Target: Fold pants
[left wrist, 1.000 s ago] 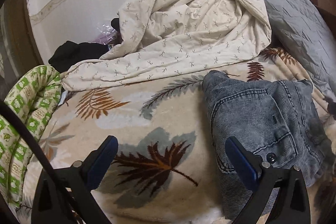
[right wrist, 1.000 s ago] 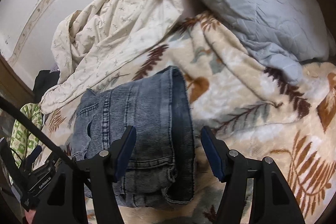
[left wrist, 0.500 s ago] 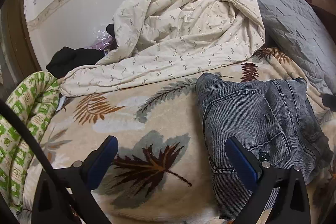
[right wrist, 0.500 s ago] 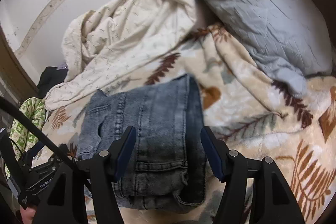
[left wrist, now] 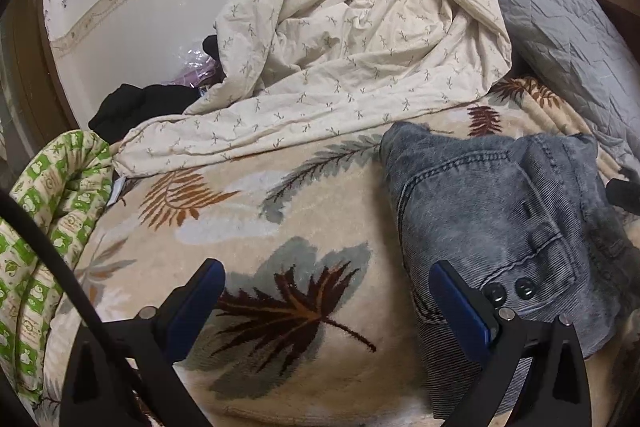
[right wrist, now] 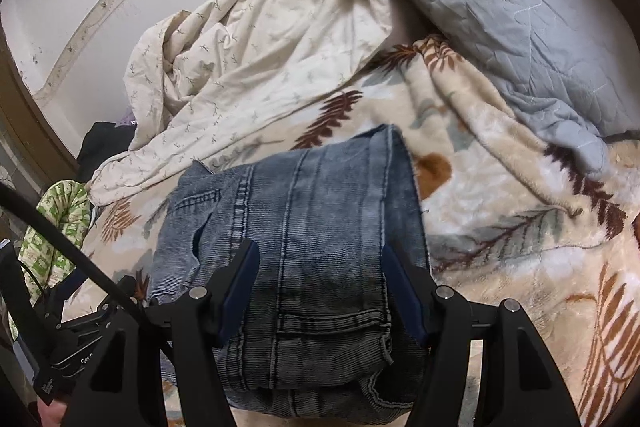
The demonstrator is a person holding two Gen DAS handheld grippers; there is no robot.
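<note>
jeans [right wrist: 320,227] folded, faded grey-blue denim

Right gripper [right wrist: 320,291] shifts sideways over the folded jeans [right wrist: 320,247]: 1 second ago its right finger hung off the jeans' right edge above the leaf-print blanket [right wrist: 520,247], now both fingers sit over denim. The view rolls slightly. In the left wrist view the jeans [left wrist: 500,219] sit slightly lower and left in frame, waistband buttons lower.
</note>
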